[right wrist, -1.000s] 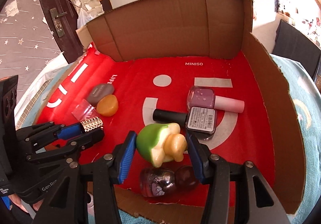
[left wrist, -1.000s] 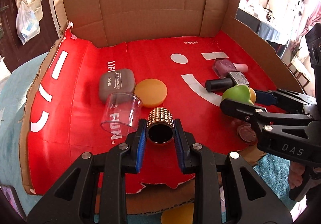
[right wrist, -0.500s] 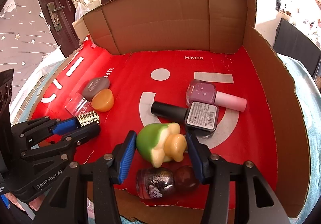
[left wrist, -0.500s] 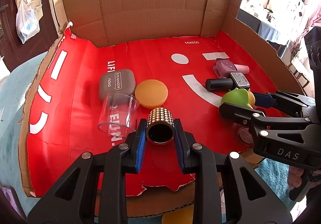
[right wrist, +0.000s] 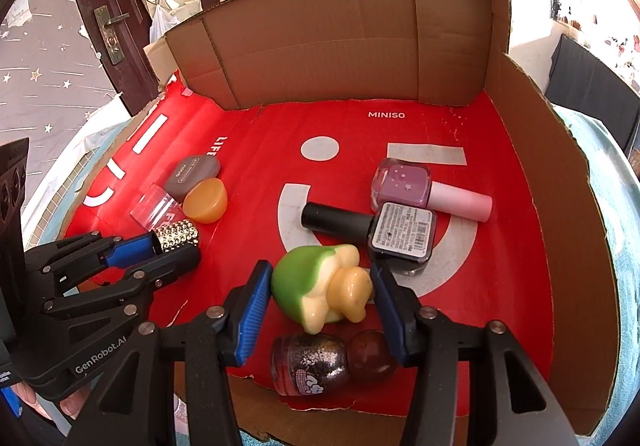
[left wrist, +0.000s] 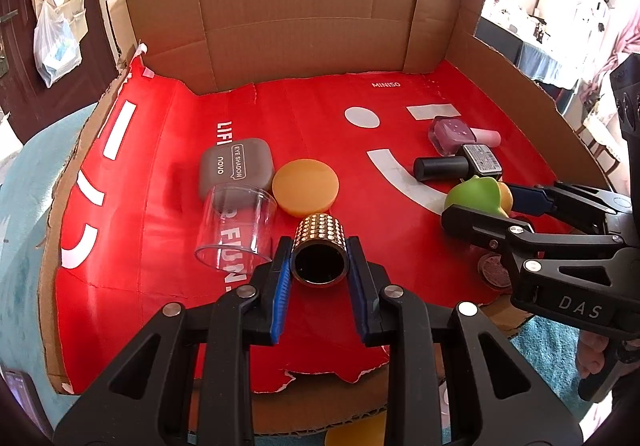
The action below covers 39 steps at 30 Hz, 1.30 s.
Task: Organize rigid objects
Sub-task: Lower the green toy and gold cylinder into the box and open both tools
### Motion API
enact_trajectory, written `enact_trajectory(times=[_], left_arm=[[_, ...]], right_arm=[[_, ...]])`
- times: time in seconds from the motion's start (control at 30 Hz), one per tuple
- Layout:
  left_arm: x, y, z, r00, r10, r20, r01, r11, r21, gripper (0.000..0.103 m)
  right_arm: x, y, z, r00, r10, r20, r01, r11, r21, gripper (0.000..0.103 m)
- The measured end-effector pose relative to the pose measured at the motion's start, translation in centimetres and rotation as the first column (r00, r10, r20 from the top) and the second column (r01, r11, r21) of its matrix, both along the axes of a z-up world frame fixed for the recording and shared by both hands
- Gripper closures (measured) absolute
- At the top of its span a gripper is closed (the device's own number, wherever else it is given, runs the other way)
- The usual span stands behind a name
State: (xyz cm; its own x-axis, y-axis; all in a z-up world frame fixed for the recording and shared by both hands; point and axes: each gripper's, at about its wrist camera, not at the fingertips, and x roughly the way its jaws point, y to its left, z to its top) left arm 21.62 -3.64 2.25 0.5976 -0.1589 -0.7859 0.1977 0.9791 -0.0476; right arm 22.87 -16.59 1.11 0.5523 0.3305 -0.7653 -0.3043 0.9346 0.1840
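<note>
Both grippers are mid-carry over the near edge of the red-lined cardboard tray (left wrist: 320, 26). The left gripper (left wrist: 319, 266) is pinching a gold studded tube (left wrist: 319, 246) just beside the clear plastic cup (left wrist: 236, 226). The right gripper (right wrist: 320, 298) is clamped on a green-and-cream toy figure (right wrist: 320, 286), near the black nail polish bottle (right wrist: 368, 230) (a glittery bottle lies below it). Next, I judge, each wants lowering into a free spot beside like items, then releasing.

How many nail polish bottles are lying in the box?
3. The pink bottle lies near the right wall, the black-capped bottle touches it in front, and the glittery bottle lies at the near edge, under the green toy. None seems hidden.
</note>
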Motion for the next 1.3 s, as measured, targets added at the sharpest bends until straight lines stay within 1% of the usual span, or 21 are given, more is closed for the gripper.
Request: enact_trajectory(times=[0.33, 0.53, 0.63, 0.7, 0.87, 1.03, 1.07, 1.1, 1.13, 1.2, 1.3], left_arm=[[0.1, 0.3, -0.3, 1.0, 0.01, -0.008, -0.01, 1.0, 0.011, 0.078], [-0.3, 0.1, 0.1, 1.0, 0.016, 0.015, -0.016, 0.999, 0.034, 0.078], [-0.7, 0.1, 0.4, 1.0, 0.015, 0.024, -0.016, 0.999, 0.039, 0.078], [-1.0, 0.0, 0.6, 0.999, 0.014, 0.029, -0.015, 0.999, 0.038, 0.078], [-1.8, -0.1, 1.3, 0.998, 0.021, 0.054, -0.023, 0.999, 0.049, 0.078], [-2.5, 0.0, 1.9, 0.997, 0.026, 0.072, -0.029, 0.998, 0.049, 0.077], [-2.5, 0.0, 1.9, 0.997, 0.026, 0.074, -0.03, 0.998, 0.049, 0.075], [-2.7, 0.0, 2.0, 0.997, 0.028, 0.076, -0.031, 0.998, 0.048, 0.068], [-2.9, 0.1, 2.2, 0.996, 0.029, 0.082, -0.033, 0.998, 0.046, 0.047], [-3.3, 0.1, 2.5, 0.994, 0.029, 0.101, -0.034, 0.999, 0.04, 0.025], [-3.9, 0.0, 3.0, 0.992, 0.029, 0.123, -0.035, 0.998, 0.046, 0.025]], right_arm=[[-0.2, -0.1, -0.1, 1.0, -0.004, 0.006, 0.004, 1.0, 0.004, 0.049], [-0.5, -0.4, 0.1, 1.0, -0.011, 0.011, 0.011, 1.0, 0.006, 0.048], [-1.0, -0.5, 0.6, 0.999, -0.011, 0.03, 0.011, 1.0, 0.011, 0.045], [-1.2, -0.6, 1.1, 0.999, -0.012, 0.045, 0.012, 1.0, 0.01, 0.041], [-2.1, -0.9, 2.1, 0.997, -0.013, 0.071, 0.012, 1.0, 0.023, 0.039], [-3.1, -1.3, 2.7, 0.996, -0.016, 0.089, 0.012, 0.999, 0.042, 0.033], [-3.3, -1.4, 2.8, 0.996, -0.016, 0.092, 0.012, 0.999, 0.044, 0.032], [-3.5, -1.5, 3.0, 0.995, -0.015, 0.096, 0.011, 0.999, 0.047, 0.031], [-3.7, -1.5, 3.1, 0.995, -0.015, 0.099, 0.01, 0.999, 0.048, 0.031], [-4.2, -1.6, 3.4, 0.994, -0.015, 0.11, 0.009, 0.999, 0.051, 0.028], [-4.9, -1.8, 3.9, 0.992, -0.015, 0.123, 0.008, 0.998, 0.055, 0.026]])
